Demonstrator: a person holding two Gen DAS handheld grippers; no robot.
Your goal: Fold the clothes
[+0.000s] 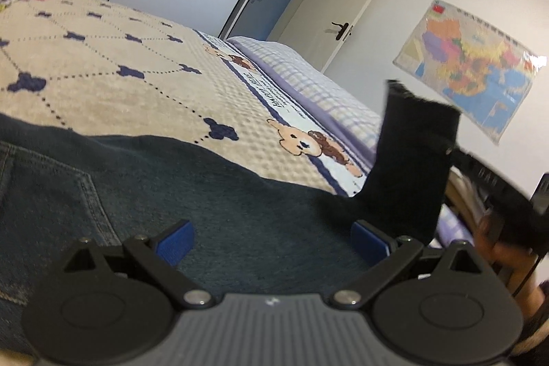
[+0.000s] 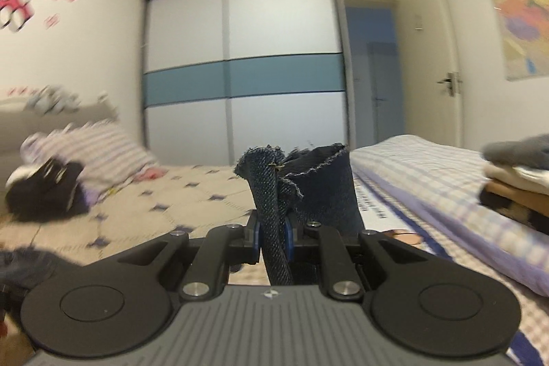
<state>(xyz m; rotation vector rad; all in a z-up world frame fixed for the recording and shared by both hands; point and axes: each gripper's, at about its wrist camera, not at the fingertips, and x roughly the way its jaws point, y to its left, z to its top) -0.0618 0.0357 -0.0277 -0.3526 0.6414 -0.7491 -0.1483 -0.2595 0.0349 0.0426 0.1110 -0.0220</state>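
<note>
Dark blue jeans (image 1: 144, 187) lie spread on the bed's patterned blanket (image 1: 103, 67), a back pocket at the left. My left gripper (image 1: 272, 246) is open just above the denim, its blue pads (image 1: 173, 244) wide apart. My right gripper (image 2: 272, 235) is shut on the frayed hem of a jeans leg (image 2: 274, 191) and holds it raised above the bed. In the left wrist view that lifted leg end (image 1: 411, 167) stands upright at the right, with the right gripper dark and partly hidden behind it.
A stack of folded clothes (image 2: 514, 174) sits on the checked quilt (image 2: 429, 180) at the right. A pillow (image 2: 96, 153) and a black item (image 2: 44, 191) lie at the bed's head. A wardrobe (image 2: 243, 71) and a door (image 2: 442, 71) stand beyond.
</note>
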